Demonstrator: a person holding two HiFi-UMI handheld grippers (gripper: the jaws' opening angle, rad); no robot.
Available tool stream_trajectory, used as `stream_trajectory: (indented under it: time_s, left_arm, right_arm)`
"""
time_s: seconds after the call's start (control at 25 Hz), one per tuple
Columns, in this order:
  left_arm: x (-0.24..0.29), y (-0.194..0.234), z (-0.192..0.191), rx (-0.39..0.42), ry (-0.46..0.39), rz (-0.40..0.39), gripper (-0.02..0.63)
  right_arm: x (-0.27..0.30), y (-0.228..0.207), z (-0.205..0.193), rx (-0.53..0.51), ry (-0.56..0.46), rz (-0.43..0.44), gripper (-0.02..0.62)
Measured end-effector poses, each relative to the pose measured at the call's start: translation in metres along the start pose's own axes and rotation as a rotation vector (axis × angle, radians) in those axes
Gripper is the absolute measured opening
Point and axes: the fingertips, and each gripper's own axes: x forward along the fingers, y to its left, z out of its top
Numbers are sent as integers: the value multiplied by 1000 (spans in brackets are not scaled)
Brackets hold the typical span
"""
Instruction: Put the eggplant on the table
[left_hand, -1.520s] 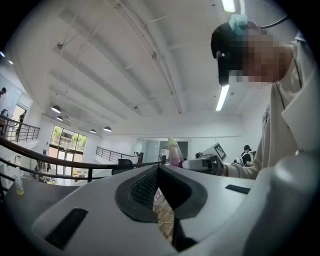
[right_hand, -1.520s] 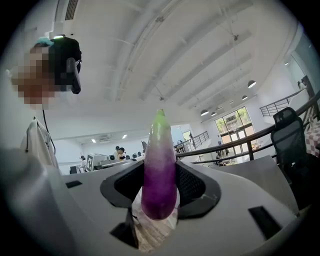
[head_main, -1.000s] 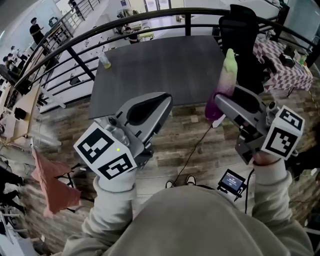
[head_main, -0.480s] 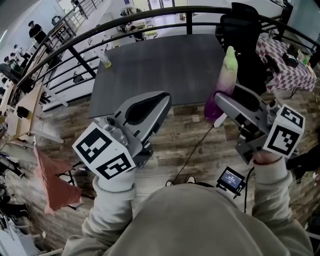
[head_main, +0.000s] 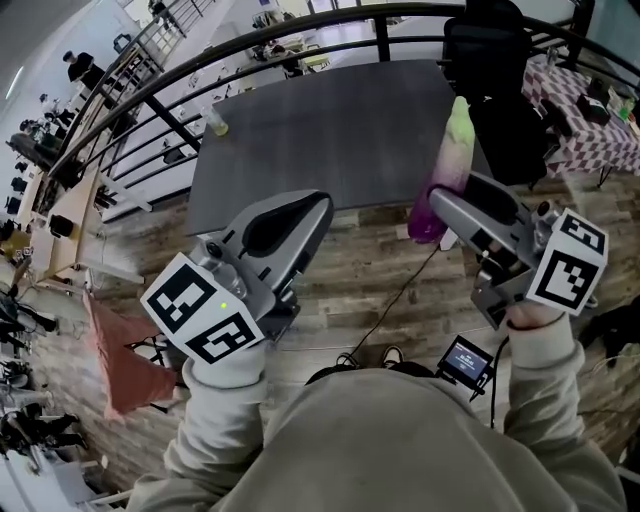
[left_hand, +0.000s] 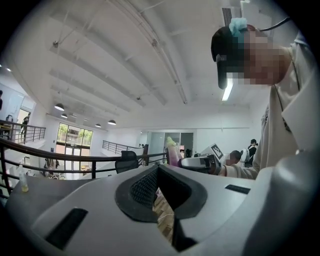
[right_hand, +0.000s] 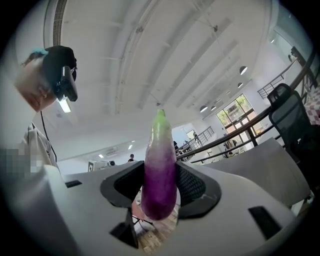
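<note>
An eggplant (head_main: 447, 165), purple below and pale green at the top, stands upright in my right gripper (head_main: 437, 207), which is shut on its lower half. In the right gripper view the eggplant (right_hand: 160, 170) fills the gap between the pads of the right gripper (right_hand: 160, 189). It hangs over the wooden floor, just off the near right corner of the dark grey table (head_main: 320, 130). My left gripper (head_main: 322, 203) is shut with nothing in it, close to the table's near edge. The left gripper view shows the left gripper (left_hand: 157, 169) with tips together, and the eggplant (left_hand: 172, 151) beyond them.
A small bottle (head_main: 215, 122) stands on the table's far left corner. A black office chair (head_main: 490, 60) sits right of the table, with a checkered table (head_main: 590, 125) beyond it. A black railing (head_main: 150, 95) curves behind. A cable (head_main: 400, 290) and a small screen (head_main: 467, 360) lie on the floor.
Both grippers have drifted a little toward the table. The eggplant's green tip, earlier seen against the chair, now shows against the table's right edge. Its grip is unchanged.
</note>
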Motion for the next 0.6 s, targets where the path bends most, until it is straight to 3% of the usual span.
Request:
stream_trajectory:
  time_s: [0.6]
  left_arm:
    - [15, 14, 4, 17, -21, -43, 0]
  right_arm:
    - [-10, -16, 4, -7, -30, -53, 207]
